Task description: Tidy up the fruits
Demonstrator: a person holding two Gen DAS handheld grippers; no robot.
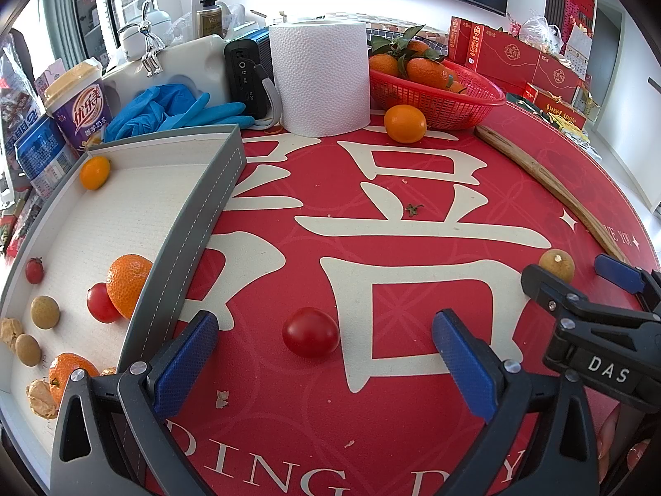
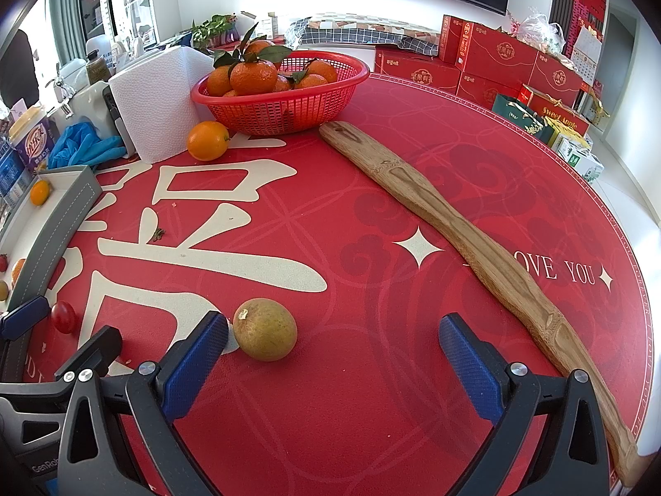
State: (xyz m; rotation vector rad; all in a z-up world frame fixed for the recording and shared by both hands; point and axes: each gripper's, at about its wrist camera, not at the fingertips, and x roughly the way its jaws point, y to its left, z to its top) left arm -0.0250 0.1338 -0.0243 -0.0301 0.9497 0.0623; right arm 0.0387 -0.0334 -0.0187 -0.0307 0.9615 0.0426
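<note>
A red cherry tomato (image 1: 310,332) lies on the red mat between the fingers of my open left gripper (image 1: 326,343). A brown longan (image 2: 265,329) lies just inside the left finger of my open right gripper (image 2: 332,343); it also shows in the left wrist view (image 1: 557,264). A grey tray (image 1: 198,223) at the left holds oranges (image 1: 128,283), a tomato (image 1: 100,303), longans (image 1: 45,311) and a small orange fruit (image 1: 94,172). A loose orange (image 1: 405,123) lies by the red basket (image 1: 438,99) of mandarins.
A long wooden stick (image 2: 467,239) lies diagonally on the mat to the right. A paper towel roll (image 1: 319,78), blue gloves (image 1: 177,109), a black speaker (image 1: 243,70), cups and cans stand at the back left. Red gift boxes (image 2: 495,62) line the back right.
</note>
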